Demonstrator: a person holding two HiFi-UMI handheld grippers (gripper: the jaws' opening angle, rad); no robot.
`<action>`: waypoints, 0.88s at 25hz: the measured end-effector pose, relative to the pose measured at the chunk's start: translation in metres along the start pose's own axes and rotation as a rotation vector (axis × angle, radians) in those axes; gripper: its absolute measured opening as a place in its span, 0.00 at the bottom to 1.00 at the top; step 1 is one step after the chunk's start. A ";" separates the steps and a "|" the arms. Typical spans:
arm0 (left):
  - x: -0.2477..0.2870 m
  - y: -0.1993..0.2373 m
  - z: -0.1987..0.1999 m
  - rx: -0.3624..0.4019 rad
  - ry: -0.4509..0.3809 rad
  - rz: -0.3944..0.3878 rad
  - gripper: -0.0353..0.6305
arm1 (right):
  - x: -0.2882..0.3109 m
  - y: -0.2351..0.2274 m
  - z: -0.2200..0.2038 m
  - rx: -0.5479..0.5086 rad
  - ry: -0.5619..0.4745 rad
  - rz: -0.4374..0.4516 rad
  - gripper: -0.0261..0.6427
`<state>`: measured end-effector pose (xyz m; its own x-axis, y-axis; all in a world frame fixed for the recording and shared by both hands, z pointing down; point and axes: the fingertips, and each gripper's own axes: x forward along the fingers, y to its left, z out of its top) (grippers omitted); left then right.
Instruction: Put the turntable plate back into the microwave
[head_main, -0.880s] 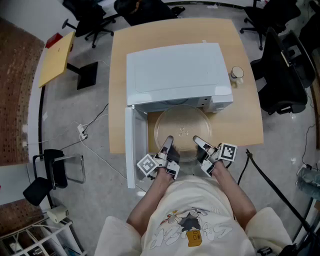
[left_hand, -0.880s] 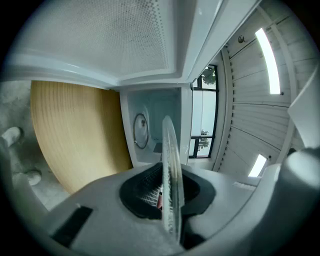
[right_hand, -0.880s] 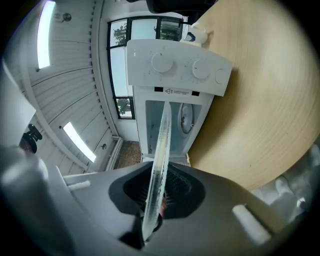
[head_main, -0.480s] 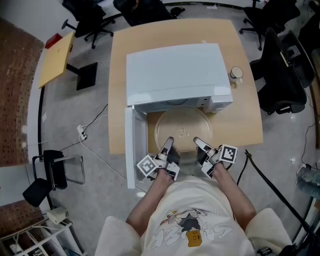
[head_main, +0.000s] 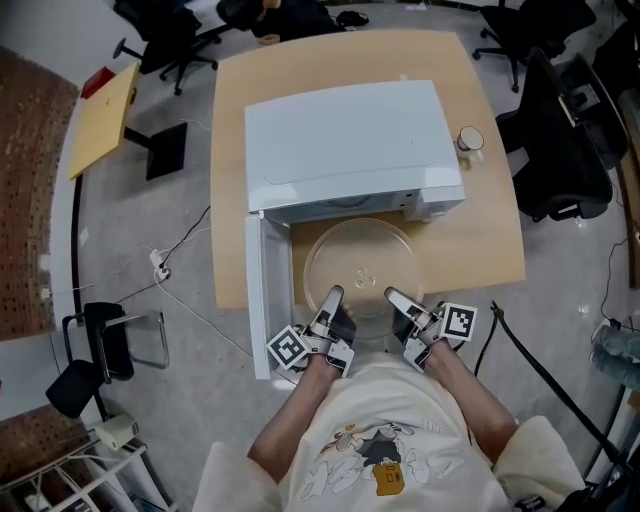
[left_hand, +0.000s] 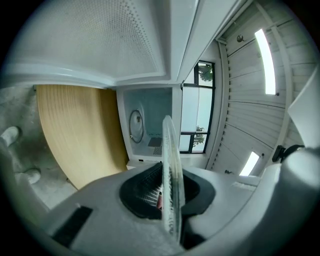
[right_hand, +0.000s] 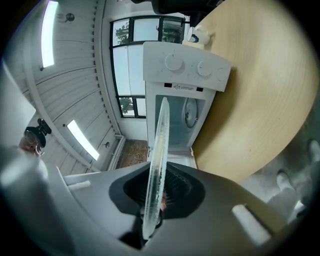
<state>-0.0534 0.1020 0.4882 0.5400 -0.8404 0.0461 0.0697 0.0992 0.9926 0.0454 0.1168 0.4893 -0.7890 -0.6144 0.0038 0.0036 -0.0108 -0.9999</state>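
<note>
The left gripper (left_hand: 169, 197) has its jaws clenched on the near rim of the glass turntable plate (left_hand: 169, 160), which runs edge-on between the dark pads and on toward the microwave's open cavity (left_hand: 149, 125). The right gripper (right_hand: 154, 200) grips the same rim in the same way, the plate's edge rising up the middle of its view toward the control panel (right_hand: 187, 67) with two knobs.

In the head view the two grippers sit side by side at the lower middle of the frame, the left gripper (head_main: 331, 298) on the plate's near left rim and the right gripper (head_main: 394, 298) on its near right rim. The plate (head_main: 362, 262) is held level over the front of the wooden surface (head_main: 485, 245), its far edge just at the mouth of the white microwave (head_main: 350, 140). The microwave door (head_main: 262, 295) stands swung open at the plate's left. A small round object (head_main: 470, 140) sits on the surface to the right of the microwave. Black office chairs (head_main: 560, 130) stand at the frame's right edge.
</note>
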 end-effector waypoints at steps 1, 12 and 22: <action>-0.001 -0.001 0.000 0.000 0.002 -0.001 0.09 | 0.000 0.001 -0.001 0.007 -0.003 -0.002 0.10; 0.006 -0.006 0.003 -0.015 0.085 0.012 0.09 | 0.000 0.003 -0.001 -0.008 -0.097 -0.021 0.10; 0.019 0.005 0.002 -0.045 -0.077 0.019 0.09 | 0.012 0.002 0.024 -0.007 0.114 -0.027 0.10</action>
<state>-0.0446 0.0855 0.4940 0.4756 -0.8765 0.0748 0.0992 0.1380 0.9855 0.0510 0.0906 0.4879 -0.8536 -0.5202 0.0294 -0.0220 -0.0204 -0.9995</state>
